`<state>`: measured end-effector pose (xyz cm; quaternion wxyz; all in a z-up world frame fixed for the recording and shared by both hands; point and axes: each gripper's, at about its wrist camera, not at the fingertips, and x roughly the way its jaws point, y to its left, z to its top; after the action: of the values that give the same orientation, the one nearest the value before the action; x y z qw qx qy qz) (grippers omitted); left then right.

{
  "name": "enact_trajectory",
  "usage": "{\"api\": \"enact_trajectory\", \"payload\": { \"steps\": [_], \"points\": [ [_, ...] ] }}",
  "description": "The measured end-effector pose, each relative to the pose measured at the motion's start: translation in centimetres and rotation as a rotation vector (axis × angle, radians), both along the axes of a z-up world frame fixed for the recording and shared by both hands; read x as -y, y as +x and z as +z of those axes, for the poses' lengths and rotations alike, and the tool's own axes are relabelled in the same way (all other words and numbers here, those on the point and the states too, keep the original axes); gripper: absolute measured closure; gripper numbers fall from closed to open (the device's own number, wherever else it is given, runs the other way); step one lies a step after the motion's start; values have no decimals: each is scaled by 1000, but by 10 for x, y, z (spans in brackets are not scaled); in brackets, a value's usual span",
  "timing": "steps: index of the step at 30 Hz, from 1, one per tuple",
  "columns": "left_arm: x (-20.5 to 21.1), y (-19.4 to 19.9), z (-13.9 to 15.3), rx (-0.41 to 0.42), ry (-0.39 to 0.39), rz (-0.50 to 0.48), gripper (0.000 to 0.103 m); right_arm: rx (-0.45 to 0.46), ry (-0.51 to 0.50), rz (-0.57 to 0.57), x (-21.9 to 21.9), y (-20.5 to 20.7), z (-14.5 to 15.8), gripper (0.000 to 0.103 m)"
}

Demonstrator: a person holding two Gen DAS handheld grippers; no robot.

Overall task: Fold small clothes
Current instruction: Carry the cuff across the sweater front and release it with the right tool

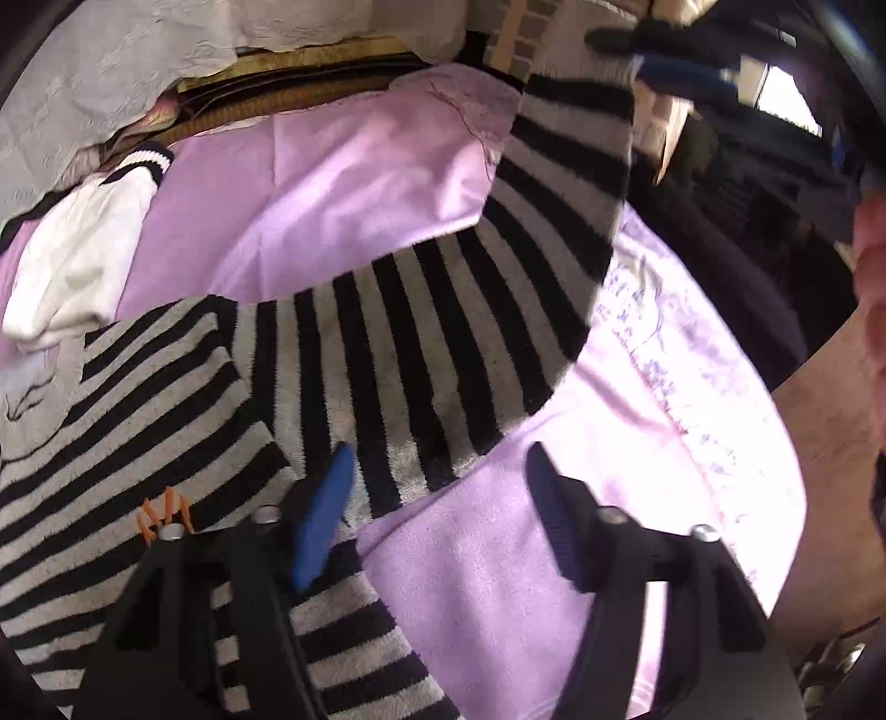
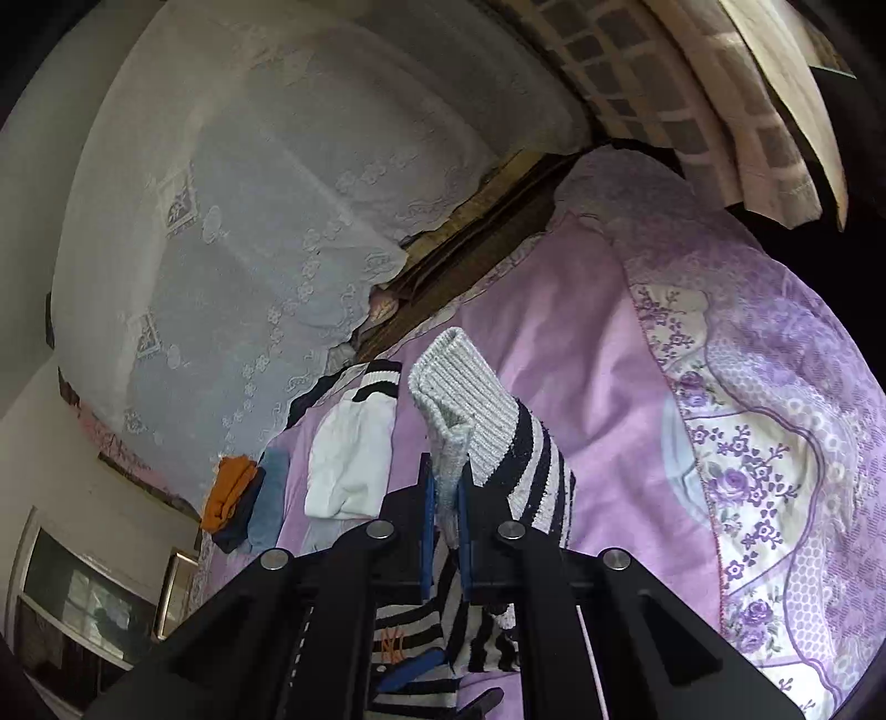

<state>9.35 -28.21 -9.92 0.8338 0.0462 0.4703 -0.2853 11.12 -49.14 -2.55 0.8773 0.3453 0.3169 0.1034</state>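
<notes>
**Striped sweater lifted by one sleeve**

Left wrist view: The left gripper has its two fingers spread wide apart, and nothing is squeezed between them. The striped sweater, black and grey, lies on the purple blanket. Its body sits under the left finger and out to that side. The right finger is over bare blanket. One sleeve goes up and away from the fingers, far ahead of them, to the right gripper at the top. A white garment lies further off on the left side.

Right wrist view: The right gripper is closed tight on the sleeve's grey ribbed cuff. The cuff sticks up past the fingertips, and the striped part hangs down on the right side of the fingers. The rest of the sweater shows below, behind the fingers. Ahead and to the left lie the white garment and a small pile of folded clothes, orange and blue.
</notes>
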Motion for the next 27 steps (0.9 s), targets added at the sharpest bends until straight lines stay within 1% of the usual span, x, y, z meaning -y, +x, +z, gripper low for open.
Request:
{"api": "enact_trajectory", "payload": {
  "steps": [1, 3, 4, 7, 10, 12, 15, 16, 17, 20, 24, 27],
  "points": [
    [-15, 3, 11, -1, -53, 23, 23, 9, -14, 32, -13, 3, 5, 95],
    [-44, 15, 29, -37, -155, 47, 23, 23, -46, 90, -42, 7, 13, 95],
    [-59, 25, 35, -56, -189, 72, 23, 29, -60, 123, -58, 7, 17, 95],
    [-93, 52, 45, -83, -238, 151, 23, 32, -85, 238, -112, 11, 21, 95],
    [-132, 72, 49, -91, -262, 224, 24, 48, -129, 323, -165, 12, 22, 95],
    [-162, 79, 50, -91, -266, 276, 24, 48, -113, 363, -193, 15, 20, 95],
    [-204, 82, 50, -81, -240, 337, 24, 39, -128, 413, -236, 27, 15, 95],
    [-215, 83, 50, -79, -229, 349, 24, 30, -123, 430, -249, 31, 11, 95],
    [-225, 84, 49, -76, -212, 363, 27, 24, -113, 441, -263, 33, 8, 95],
    [-255, 84, 45, -69, -163, 401, 28, 5, -93, 471, -297, 40, -2, 95],
    [-293, 82, 31, -74, -99, 442, 28, -29, -94, 506, -340, 46, -18, 95],
    [-312, 79, 16, -81, -45, 457, 28, -55, -121, 521, -363, 45, -34, 95]
  ]
}}
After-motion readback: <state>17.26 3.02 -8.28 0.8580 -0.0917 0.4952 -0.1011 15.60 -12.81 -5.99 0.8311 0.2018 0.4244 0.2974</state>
